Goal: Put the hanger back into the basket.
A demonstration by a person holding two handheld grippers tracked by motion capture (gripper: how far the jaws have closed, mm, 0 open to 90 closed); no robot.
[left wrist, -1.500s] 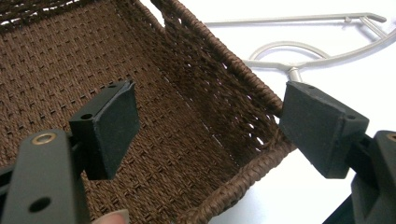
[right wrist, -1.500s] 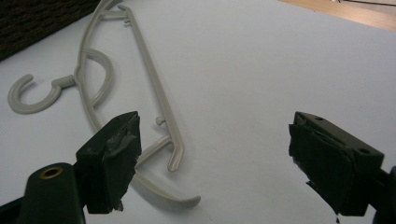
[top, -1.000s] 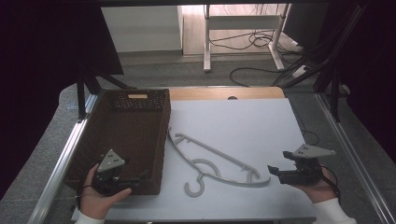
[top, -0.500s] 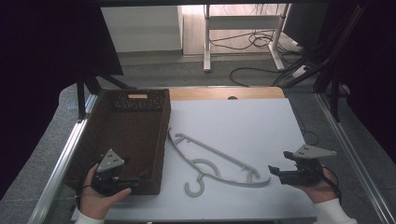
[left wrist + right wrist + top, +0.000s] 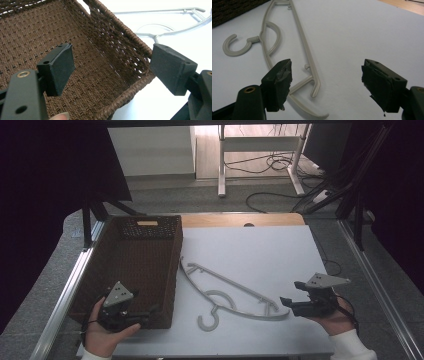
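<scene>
Where the high view looks down on the white tabletop (image 5: 260,255), a dark brown woven rectangular basket (image 5: 135,265) stands at the left, and a pale grey plastic clothes hanger (image 5: 227,292) lies flat just beside the basket's right wall, hook toward the near edge. The left gripper (image 5: 145,314), held in the person's left hand (image 5: 107,335), sits at the basket's near right corner. The right gripper (image 5: 292,301), held in the right hand (image 5: 332,317), hovers near the hanger's right end, pointing toward it, clear of the tabletop.

Left gripper view: the two black jaws stand wide apart, one pad (image 5: 61,67) over the basket's woven floor (image 5: 30,37), the other pad (image 5: 171,67) outside the rim; the basket's near corner (image 5: 135,85) lies between them, and neither pad presses on it. The hanger (image 5: 160,32) shows beyond the wall, on the tabletop.

Right gripper view: the jaws are spread wide, having just been closing slightly, and nothing is gripped. The worn left pad (image 5: 279,85) hangs above the hanger's end (image 5: 312,82), while the right pad (image 5: 379,85) hangs over bare tabletop (image 5: 362,32). The hanger's hook (image 5: 235,46) curls at the far left, near the basket's edge (image 5: 229,11).
</scene>
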